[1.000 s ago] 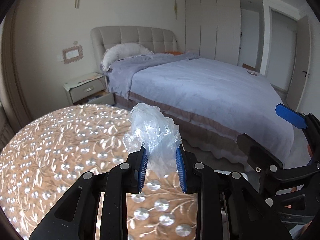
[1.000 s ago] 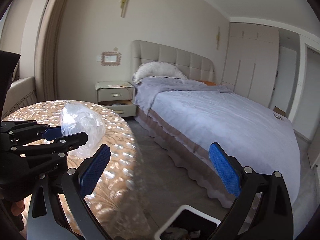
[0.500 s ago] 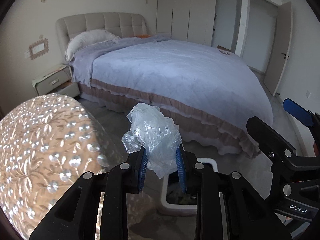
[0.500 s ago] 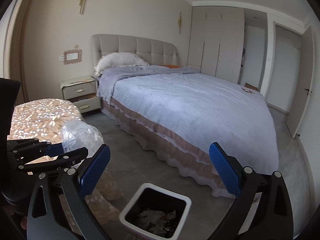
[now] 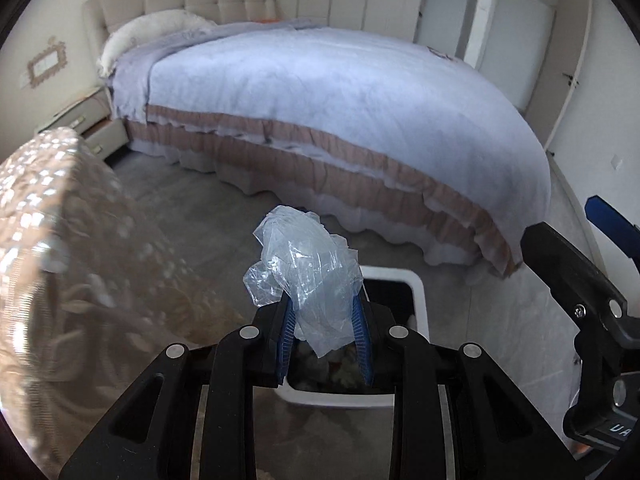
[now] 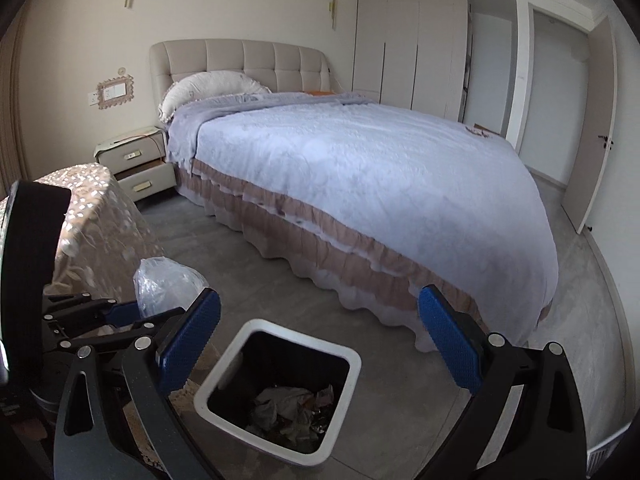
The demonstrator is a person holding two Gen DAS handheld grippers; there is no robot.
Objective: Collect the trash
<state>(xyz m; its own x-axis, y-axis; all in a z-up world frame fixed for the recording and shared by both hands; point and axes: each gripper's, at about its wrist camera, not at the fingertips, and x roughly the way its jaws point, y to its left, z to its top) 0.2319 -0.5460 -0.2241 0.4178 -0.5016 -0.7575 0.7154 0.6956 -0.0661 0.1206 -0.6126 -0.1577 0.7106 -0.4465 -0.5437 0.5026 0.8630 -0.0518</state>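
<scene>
my left gripper (image 5: 323,334) is clamped on the crumpled clear plastic bag (image 5: 308,276), the white-rimmed trash bin (image 6: 224,376) sits on the floor just ahead and below it, nearer than to my right gripper (image 6: 318,342), whose jaws stand apart, empty.

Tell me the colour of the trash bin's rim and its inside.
The trash bin has a white rim and a black inside, with crumpled trash at the bottom. The right wrist view shows it best.
</scene>
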